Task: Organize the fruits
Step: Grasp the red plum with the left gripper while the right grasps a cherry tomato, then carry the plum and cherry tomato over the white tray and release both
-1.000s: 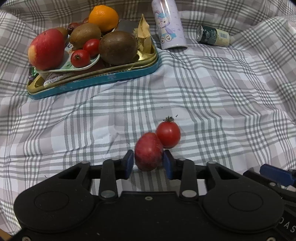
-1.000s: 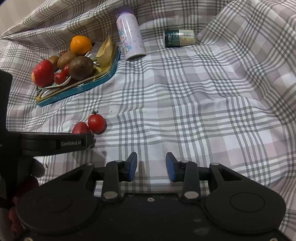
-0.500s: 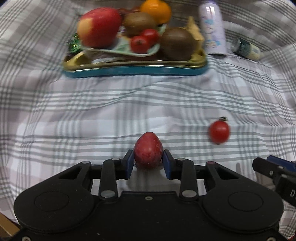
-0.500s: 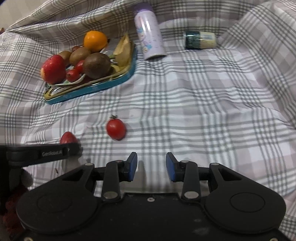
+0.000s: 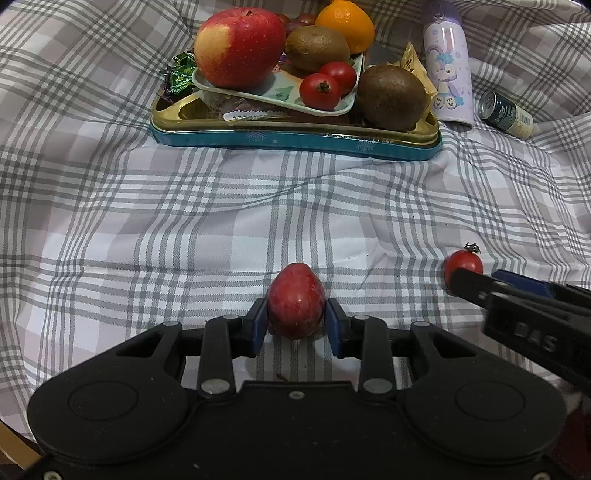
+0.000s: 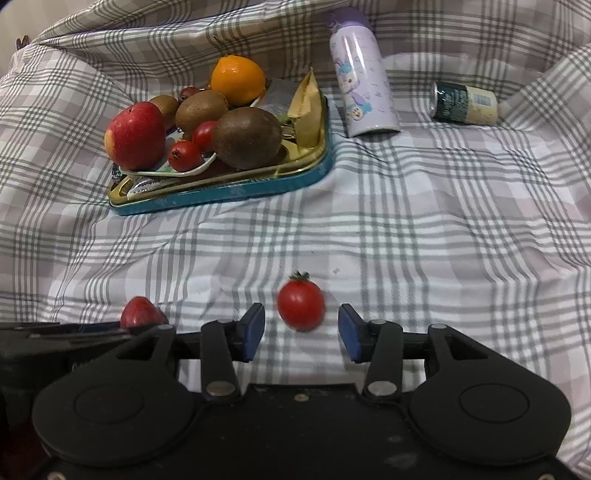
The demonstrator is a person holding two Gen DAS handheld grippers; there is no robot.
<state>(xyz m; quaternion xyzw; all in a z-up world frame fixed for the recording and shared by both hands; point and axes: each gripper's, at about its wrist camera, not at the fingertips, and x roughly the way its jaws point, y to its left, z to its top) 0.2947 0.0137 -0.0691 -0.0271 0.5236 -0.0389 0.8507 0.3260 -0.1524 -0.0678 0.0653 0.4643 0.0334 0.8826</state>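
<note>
The left gripper (image 5: pixel 296 322) squeezes a small red fruit (image 5: pixel 296 305) between its two blue pads. The fruit is shaped like an egg and its tip points up. It sits above the checked cloth (image 5: pixel 258 206).

The right gripper (image 6: pixel 301 330) has its blue pads spread wide and holds nothing. A little red tomato (image 6: pixel 301 303) with a green stalk lies on the cloth between the two pads, and it touches neither one. In the left wrist view, this tomato (image 5: pixel 463 264) peeks out from behind the right gripper.

Farther back on the cloth sits a blue and gold tin (image 5: pixel 295 138). A small flat tray (image 5: pixel 280 98) rests on top of the tin. A big red apple (image 5: pixel 240 46) is on the tray, with two small tomatoes (image 5: pixel 320 89) near its front edge. A brown kiwi (image 5: pixel 317 48) and an orange (image 5: pixel 345 26) are behind them. A bigger brown kiwi (image 5: pixel 391 98) sits in the tin, just beside the tray.

To the right of the tin is a purple bottle (image 6: pixel 364 77) with a cartoon on it. A small can (image 6: pixel 463 103) lies on its side, farther right.
</note>
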